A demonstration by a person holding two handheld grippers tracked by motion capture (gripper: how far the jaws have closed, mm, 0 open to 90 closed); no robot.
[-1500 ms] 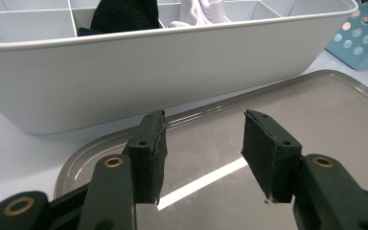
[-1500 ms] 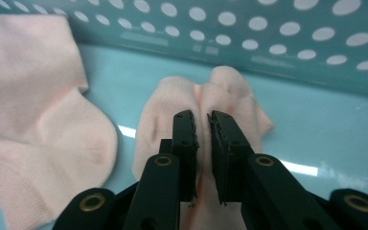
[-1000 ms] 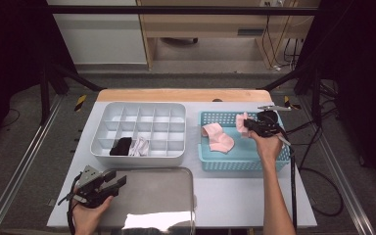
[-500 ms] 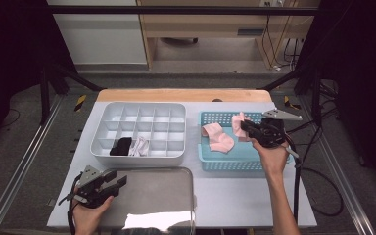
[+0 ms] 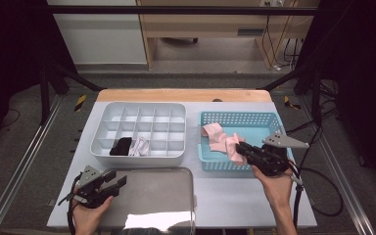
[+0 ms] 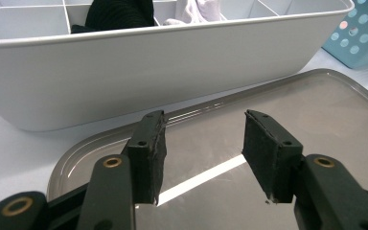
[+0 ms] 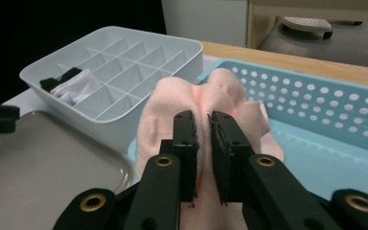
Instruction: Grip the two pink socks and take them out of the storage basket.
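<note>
— What have I got in the right gripper [image 5: 241, 149]?

— A soft pale-pink cloth piece [image 7: 206, 120]; my jaws are pinching a fold of it. It hangs over the near left part of the light-blue perforated plastic basket [image 5: 262, 122], which sits by the tabletop's right edge. More pink cloth [image 5: 214, 137] lies in the basket behind it; I can't tell whether it is one piece or several.

— And the left gripper [image 5: 116, 180]?

— Jaws spread, nothing between them, over the near left corner of the grey metal tray [image 6: 316, 110] at the tabletop's near edge. The tray's near rim is cut off.

— Beyond that?

— The white plastic divided organiser [image 5: 142, 122] sits beside the basket, holding a black cloth item [image 5: 121, 146] and a white one [image 5: 140, 145] in near-row compartments; its wall partly hides both in the left gripper view.
</note>
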